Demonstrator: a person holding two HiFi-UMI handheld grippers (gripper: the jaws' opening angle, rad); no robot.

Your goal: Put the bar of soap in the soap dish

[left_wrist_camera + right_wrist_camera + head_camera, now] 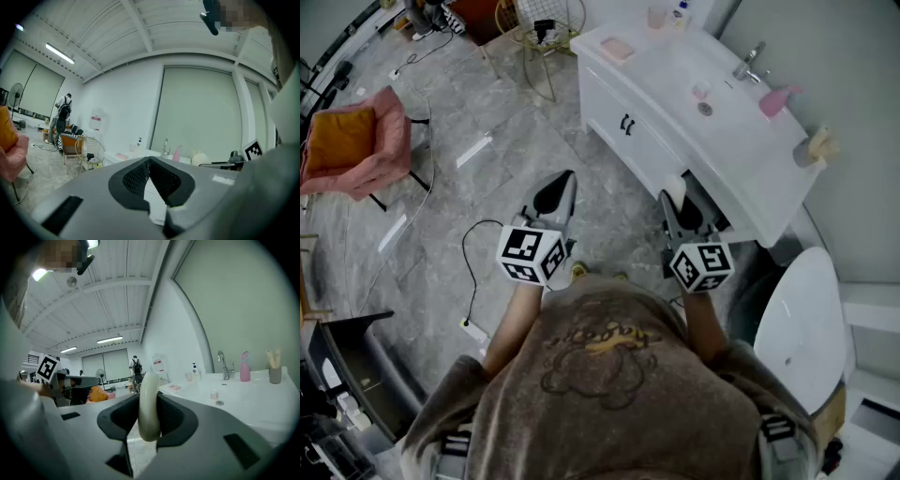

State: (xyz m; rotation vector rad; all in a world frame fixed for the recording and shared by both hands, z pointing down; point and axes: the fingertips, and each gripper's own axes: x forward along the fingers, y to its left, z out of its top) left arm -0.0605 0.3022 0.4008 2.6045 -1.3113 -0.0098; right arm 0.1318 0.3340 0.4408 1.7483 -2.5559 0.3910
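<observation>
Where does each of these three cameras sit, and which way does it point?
Head view: on the person's head, looking steeply down at floor and washbasin; shows torso, forearms, left claw, right claw.
Left gripper view: on the left claw, looking level along shut, empty jaws toward the washbasin; shows right claw's cube.
Right gripper view: on the right claw, looking along jaws clamped on the soap, across the washbasin.
Shared: both gripper views catch faucet and pink bottle.
</observation>
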